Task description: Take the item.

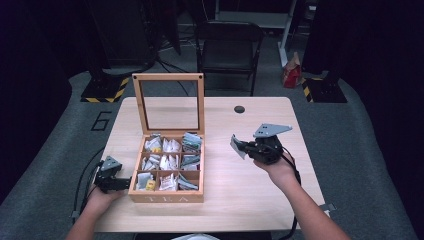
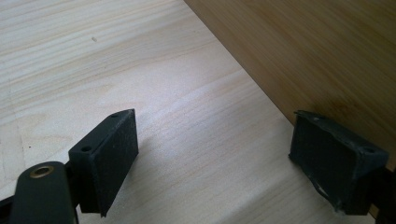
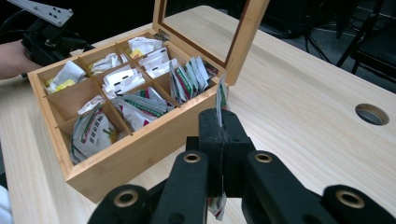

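Note:
A wooden tea box stands open on the table, its glass lid upright, its compartments filled with tea packets. My right gripper hovers to the right of the box, shut on one thin tea packet held edge-on between its jaws. My left gripper rests on the table at the box's left front corner, open, with bare tabletop between its fingers and one jaw beside the box wall.
The light wooden table has a round cable hole at the back right. A black folding chair stands beyond the far edge. Bare tabletop lies right of the box.

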A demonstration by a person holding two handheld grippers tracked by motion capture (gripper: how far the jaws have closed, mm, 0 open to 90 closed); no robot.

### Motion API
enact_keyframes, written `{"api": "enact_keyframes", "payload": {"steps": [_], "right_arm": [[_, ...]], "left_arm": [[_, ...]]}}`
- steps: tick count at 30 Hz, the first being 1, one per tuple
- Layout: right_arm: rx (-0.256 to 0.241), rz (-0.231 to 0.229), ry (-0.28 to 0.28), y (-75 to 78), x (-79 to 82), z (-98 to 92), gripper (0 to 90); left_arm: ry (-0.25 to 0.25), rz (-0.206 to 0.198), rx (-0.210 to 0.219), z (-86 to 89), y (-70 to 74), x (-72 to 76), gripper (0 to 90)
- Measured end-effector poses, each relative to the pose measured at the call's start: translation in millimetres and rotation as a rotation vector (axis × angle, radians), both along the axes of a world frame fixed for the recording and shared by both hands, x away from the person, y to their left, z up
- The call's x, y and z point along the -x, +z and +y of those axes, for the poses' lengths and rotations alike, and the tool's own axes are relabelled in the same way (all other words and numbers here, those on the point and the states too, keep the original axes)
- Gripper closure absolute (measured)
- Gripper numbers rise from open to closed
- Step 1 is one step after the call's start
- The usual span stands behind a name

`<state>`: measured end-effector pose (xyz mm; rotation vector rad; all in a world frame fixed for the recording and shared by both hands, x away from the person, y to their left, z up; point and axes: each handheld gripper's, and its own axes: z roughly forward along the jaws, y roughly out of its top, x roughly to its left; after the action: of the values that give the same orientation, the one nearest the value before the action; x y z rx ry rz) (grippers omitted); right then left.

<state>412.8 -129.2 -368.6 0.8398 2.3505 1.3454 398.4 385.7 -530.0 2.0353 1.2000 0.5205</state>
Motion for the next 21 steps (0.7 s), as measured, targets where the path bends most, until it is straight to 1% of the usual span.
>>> {"api": "enact_keyframes", "payload": {"steps": [5,11,18,21], "right_arm": [[0.015,-0.008,-0.009,-4.9,-1.5,-5.9,89.5],[0.018,0.004,-0.042,-12.5,-3.5,-12.0,89.5],[0.019,0.010,-0.060,-24.0,-5.6,-18.8,89.5],[0.018,0.019,-0.072,-30.0,-5.9,-21.0,89.5]], "left_arm": [[0.000,0.000,0.000,0.0,0.0,0.0,14.9],[0.000,0.000,0.000,0.0,0.0,0.0,14.9],[0.000,0.000,0.000,0.0,0.0,0.0,14.9],[0.000,0.000,0.000,0.0,0.0,0.0,14.9]]}}
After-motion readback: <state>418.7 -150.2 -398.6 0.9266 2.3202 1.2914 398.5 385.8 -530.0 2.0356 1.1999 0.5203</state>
